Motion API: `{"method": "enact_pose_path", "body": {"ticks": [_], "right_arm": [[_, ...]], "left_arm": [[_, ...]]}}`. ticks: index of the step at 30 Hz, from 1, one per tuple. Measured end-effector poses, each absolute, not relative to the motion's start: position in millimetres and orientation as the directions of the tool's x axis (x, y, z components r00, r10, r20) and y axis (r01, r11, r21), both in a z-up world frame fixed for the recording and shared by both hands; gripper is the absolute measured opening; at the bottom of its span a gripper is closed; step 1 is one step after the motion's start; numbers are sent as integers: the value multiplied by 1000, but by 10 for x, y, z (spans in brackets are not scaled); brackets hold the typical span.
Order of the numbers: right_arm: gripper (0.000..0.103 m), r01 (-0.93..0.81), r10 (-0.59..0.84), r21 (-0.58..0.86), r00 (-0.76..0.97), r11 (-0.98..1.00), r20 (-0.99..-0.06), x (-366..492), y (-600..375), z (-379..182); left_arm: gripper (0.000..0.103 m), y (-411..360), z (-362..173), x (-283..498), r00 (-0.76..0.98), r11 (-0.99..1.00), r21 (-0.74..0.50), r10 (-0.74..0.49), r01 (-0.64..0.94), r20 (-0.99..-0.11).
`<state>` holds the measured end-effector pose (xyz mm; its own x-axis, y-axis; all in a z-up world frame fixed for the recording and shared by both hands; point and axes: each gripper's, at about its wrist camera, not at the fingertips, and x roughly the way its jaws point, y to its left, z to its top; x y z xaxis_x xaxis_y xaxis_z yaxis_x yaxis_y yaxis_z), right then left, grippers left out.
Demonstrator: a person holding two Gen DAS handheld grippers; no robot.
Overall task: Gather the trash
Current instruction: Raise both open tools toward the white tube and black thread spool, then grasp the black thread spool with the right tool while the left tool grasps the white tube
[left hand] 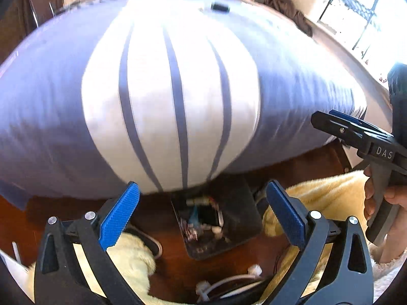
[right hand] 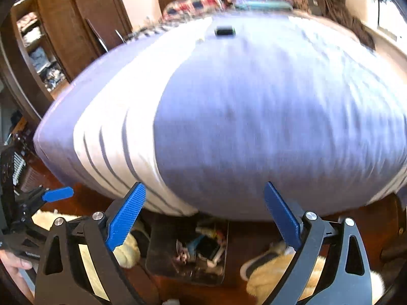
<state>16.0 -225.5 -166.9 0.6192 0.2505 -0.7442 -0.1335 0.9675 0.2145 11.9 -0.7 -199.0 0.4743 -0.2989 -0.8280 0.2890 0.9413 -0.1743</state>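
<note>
Dark wood floor (left hand: 300, 175): black trash bin (left hand: 236, 216), yellow fluffy slippers (left hand: 318, 195), white cable (left hand: 229, 279); bed (left hand: 178, 101) with small black object (left hand: 220, 7).

Lavender bedspread (left hand: 51, 117) with white, grey-striped panel.

A bed (left hand: 51, 117) with a lavender cover and a white striped panel fills the room above a dark wooden floor (left hand: 162, 228). Brown wooden cupboards (right hand: 63, 33) stand left; bright daylight pours through a window (left hand: 368, 12) at right.
</note>
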Motion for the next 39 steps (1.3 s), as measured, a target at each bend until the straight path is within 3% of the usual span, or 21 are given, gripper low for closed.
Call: {"method": "enact_pose_path", "body": {"ticks": [16, 34, 39], "right_arm": [[100, -190, 231, 134, 730, 973, -643, 944, -2326, -815], [99, -116, 177, 134, 675, 984, -716, 2713, -2285, -1032], [90, -96, 207, 190, 643, 977, -737, 3254, -2247, -1122]], "left_arm": [[95, -74, -1065, 905, 632, 941, -111, -300, 321, -715], [95, -175, -1238, 2639, 632, 961, -78, -234, 265, -739], [95, -246, -1408, 2949, 611, 961, -81, -233, 266, -757]]}}
